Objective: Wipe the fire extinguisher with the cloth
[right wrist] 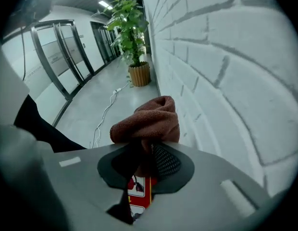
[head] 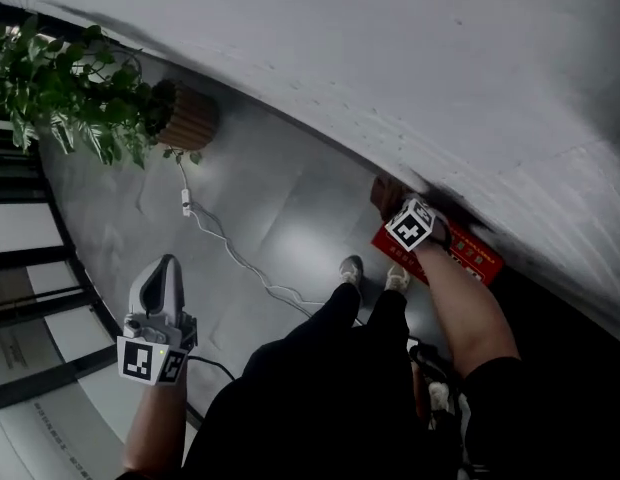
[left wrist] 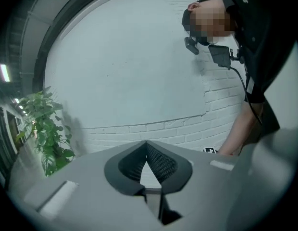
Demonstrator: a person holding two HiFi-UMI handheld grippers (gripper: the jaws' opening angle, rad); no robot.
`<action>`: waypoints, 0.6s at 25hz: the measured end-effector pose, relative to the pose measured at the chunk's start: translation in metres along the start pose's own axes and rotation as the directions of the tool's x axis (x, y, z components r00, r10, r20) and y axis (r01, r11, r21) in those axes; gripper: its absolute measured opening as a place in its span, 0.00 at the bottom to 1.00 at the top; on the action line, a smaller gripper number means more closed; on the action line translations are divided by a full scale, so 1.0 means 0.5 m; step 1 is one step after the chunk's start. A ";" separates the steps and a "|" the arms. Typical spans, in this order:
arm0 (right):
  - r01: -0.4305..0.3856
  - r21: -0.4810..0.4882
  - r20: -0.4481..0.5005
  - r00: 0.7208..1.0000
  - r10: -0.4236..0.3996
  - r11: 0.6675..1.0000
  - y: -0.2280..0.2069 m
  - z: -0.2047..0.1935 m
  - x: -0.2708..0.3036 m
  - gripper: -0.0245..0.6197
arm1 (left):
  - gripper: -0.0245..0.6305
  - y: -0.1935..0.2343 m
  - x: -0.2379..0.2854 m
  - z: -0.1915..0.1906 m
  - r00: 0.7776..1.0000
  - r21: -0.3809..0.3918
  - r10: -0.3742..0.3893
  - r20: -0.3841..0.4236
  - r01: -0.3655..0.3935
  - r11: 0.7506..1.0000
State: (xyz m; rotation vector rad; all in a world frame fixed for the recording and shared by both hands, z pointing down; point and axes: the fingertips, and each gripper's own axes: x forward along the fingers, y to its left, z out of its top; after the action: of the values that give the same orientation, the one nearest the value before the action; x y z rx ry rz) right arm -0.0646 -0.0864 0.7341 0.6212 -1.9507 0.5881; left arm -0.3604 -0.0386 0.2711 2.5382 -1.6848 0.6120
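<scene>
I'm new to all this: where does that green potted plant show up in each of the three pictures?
Head view: the potted plant is at the top left, leaves spreading left of its ribbed pot.
Left gripper view: the plant is at the left edge.
Right gripper view: the plant is at top centre, far off.
Shared landmark: the white brick wall beside it, also seen in both gripper views.

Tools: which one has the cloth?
The right tool, clamped on the brown cloth beside the brick wall; the left tool is shut and empty.
</scene>
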 end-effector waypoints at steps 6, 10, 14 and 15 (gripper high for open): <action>0.003 0.106 -0.052 0.999 0.002 0.994 -0.006 -0.098 0.008 0.14 | 0.04 0.029 -0.040 0.009 0.998 0.002 0.061 -0.010 -0.061 0.998; 0.040 0.192 -0.048 0.998 -0.031 0.981 -0.037 -0.220 -0.060 0.14 | 0.04 -0.022 0.025 0.014 1.000 -0.004 -0.021 0.015 0.021 1.000; 0.087 0.250 -0.073 0.995 -0.070 0.964 -0.046 -0.347 -0.139 0.14 | 0.04 -0.111 0.115 0.037 0.985 0.016 -0.168 0.044 0.167 0.986; 0.100 0.274 -0.082 0.993 -0.080 0.957 -0.044 -0.379 -0.159 0.14 | 0.04 -0.129 0.136 0.042 0.979 0.006 -0.197 0.053 0.197 0.980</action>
State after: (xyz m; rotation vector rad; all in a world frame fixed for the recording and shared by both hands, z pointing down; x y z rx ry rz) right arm 0.1054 0.0310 0.7440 0.8482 -1.7775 0.8240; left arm -0.2739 -0.0767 0.2869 2.7003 -1.4216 0.5341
